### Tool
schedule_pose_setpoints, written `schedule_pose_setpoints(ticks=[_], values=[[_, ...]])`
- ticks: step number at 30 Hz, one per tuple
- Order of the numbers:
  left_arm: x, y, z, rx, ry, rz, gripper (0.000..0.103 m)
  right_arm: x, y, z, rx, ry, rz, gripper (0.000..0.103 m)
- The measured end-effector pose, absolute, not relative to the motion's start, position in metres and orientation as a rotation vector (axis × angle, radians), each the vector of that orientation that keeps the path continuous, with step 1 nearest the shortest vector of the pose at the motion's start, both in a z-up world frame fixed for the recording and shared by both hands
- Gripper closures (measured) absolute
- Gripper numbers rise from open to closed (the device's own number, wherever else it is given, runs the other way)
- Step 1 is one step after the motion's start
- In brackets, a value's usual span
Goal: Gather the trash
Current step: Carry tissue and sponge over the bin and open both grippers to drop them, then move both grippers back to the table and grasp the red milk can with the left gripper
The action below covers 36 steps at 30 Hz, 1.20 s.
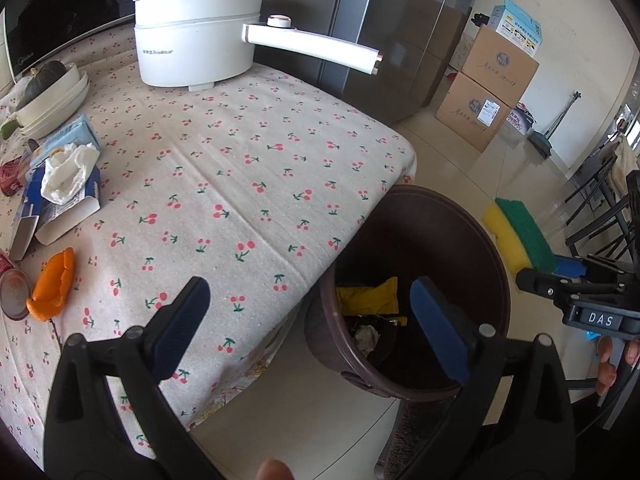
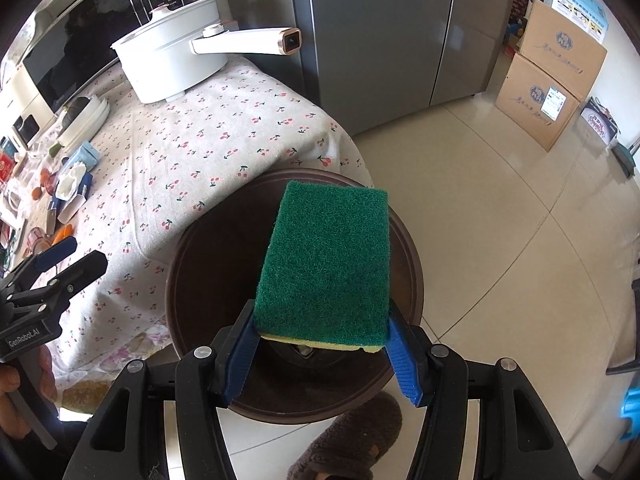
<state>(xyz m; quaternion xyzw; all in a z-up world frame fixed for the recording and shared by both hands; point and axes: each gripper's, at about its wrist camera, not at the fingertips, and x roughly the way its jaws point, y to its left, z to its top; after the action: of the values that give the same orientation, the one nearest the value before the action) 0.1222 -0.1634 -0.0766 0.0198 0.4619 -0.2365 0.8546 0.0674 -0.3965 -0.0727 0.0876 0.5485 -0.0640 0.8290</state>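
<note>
Green-and-yellow sponge [image 2: 326, 268] clamped at its near end between the blue pads of the right gripper [image 2: 320, 344], green face up, jutting forward over the open mouth of the brown trash bin [image 2: 404, 240]. Left gripper [image 1: 308, 320] spread wide with nothing between its pads, one finger over the tablecloth edge, the other over the bin's opening. No earlier picture to compare.

Bin standing on the tiled floor [image 2: 500, 220], tucked just beside the table's rounded corner, cherry-print tablecloth [image 1: 240, 152] hanging down against its rim. Open floor beyond the bin, running out to the fridge [image 2: 380, 40] and to two stacked cardboard boxes [image 1: 488, 92] near the far wall. Wide bare stretch of cloth between the table edge and the clutter.

In the bin: one yellow wrapper [image 1: 372, 298], one crumpled grey wad [image 1: 366, 338], some darker bits too dim to make out.

On the table: one white electric pot [image 1: 196, 44] with a long handle reaching past the table edge; one opened blue-and-white carton [image 1: 60, 196] with a crumpled white tissue [image 1: 68, 172] on it; one piece of orange peel [image 1: 54, 286]; a round tin [image 1: 14, 294] touching the peel; a stack of shallow white dishes [image 1: 56, 96] holding one dark green squash [image 1: 42, 80]. More small items at the far left, too crowded to count.

One furry brown slipper [image 2: 348, 440] on the floor by the bin.
</note>
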Motion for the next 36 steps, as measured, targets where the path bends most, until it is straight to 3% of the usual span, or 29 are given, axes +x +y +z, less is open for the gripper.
schedule_pose_setpoints(ticks=[8,10,11,16,36], values=[[0.122,-0.148,-0.071,0.023,0.968,-0.471,0.003,0.071,-0.393,-0.073,0.201,1.157,-0.13,0.038],[0.122,-0.145,-0.069,0.023,0.964,-0.466,0.003,0.072,-0.394,-0.072,0.22,1.15,-0.131,0.007],[0.121,-0.143,-0.069,0.023,0.963,-0.463,0.003,0.073,-0.395,-0.071,0.227,1.144,-0.133,0.005],[0.123,-0.136,-0.067,0.023,0.961,-0.447,0.003,0.075,-0.392,-0.069,0.215,1.135,-0.134,0.0],[0.132,-0.055,-0.06,-0.013,0.998,-0.212,0.003,0.114,-0.323,-0.051,0.131,1.122,-0.013,0.0]])
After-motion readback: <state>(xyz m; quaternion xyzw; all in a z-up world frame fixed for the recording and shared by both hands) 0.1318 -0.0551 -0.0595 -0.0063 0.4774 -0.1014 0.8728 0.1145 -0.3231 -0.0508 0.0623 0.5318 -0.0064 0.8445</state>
